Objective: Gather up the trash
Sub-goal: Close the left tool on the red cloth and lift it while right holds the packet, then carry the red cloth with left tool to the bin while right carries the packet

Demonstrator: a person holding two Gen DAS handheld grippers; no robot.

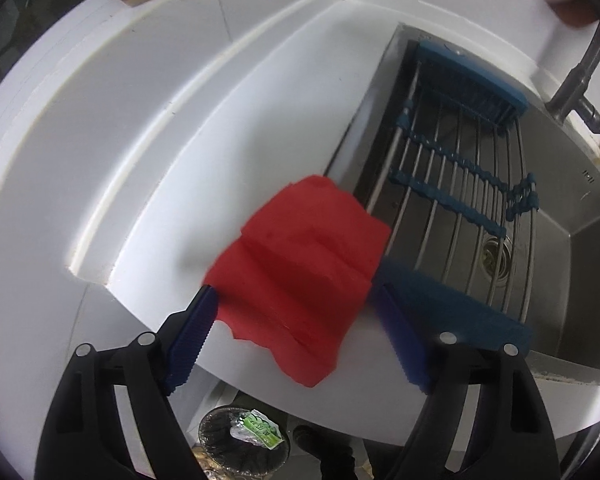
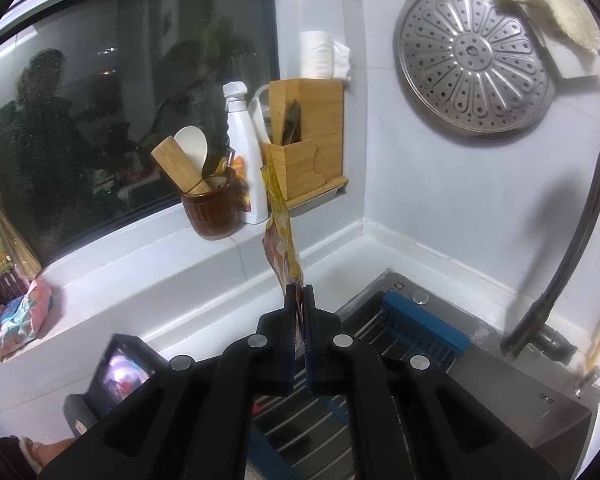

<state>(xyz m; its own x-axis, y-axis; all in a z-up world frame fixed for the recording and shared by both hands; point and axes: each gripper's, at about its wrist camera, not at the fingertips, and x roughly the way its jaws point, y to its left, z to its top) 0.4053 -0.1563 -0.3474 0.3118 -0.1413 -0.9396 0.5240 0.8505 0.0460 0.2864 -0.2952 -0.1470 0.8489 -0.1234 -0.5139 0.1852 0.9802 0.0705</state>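
My left gripper (image 1: 296, 320) has its jaws spread wide, and a sheet of red paper (image 1: 300, 268) sits between and just ahead of them, blurred, its lower edge hanging past the front lip of the white counter (image 1: 172, 168); whether either blue pad touches it I cannot tell. It looks thin, creased and very light, so I judge it will crumple rather than resist, and is best pinched at the loose overhanging edge nearest my jaws. Below the jaws, on the floor, a lined trash bin (image 1: 244, 446) already holds a green-and-white wrapper (image 1: 260, 434). To the right of the jaws lies a steel sink (image 1: 560, 216) with a blue rack (image 1: 460, 160) across it. My right gripper (image 2: 299, 300) is clamped tight on a yellow snack wrapper (image 2: 282, 224), which stands up limply from the fingertips: flimsy, slick-looking film, held at its bottom edge.
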